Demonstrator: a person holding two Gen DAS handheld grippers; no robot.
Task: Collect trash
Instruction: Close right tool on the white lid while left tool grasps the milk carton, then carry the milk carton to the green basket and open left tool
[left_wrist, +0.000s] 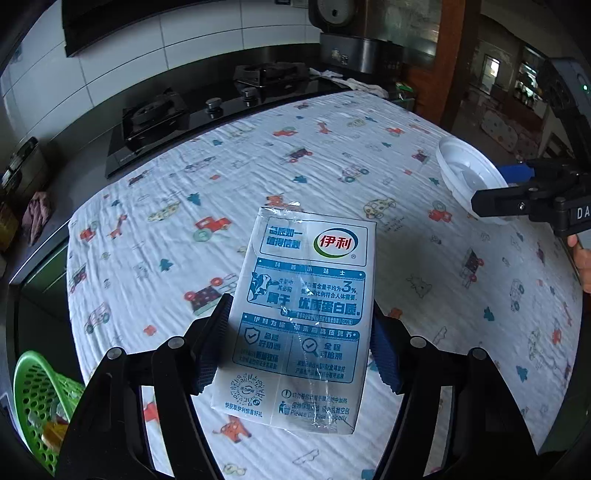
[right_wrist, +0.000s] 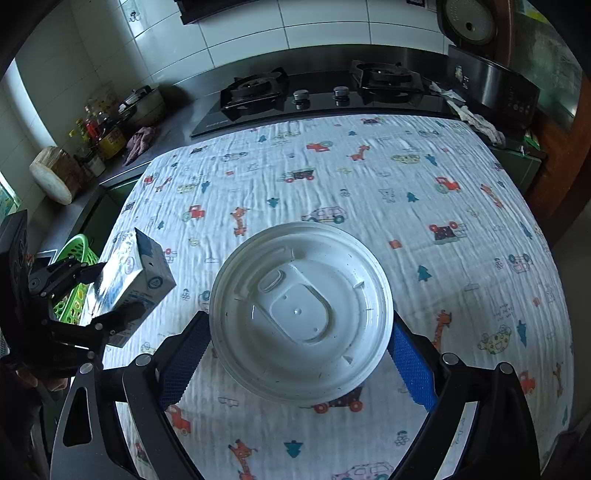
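A white and blue milk carton (left_wrist: 303, 295) sits between the blue pads of my left gripper (left_wrist: 301, 308), which is shut on its two sides. The right wrist view shows that carton (right_wrist: 136, 273) held off the patterned tablecloth (right_wrist: 332, 177) at the left, near the table's edge. My right gripper (right_wrist: 299, 325) is shut on the rim of a round white plastic lid (right_wrist: 301, 310), underside up and lifted above the cloth. In the left wrist view the same lid (left_wrist: 465, 173) hangs at the far right in that gripper (left_wrist: 495, 184).
A green perforated basket (left_wrist: 40, 398) holding some scraps stands below the table's left edge, also visible as a basket (right_wrist: 74, 254) behind the carton. A black gas hob (right_wrist: 317, 96) lies beyond the table, a rice cooker (right_wrist: 491, 85) at back right, jars and a chopping block (right_wrist: 55, 177) at left.
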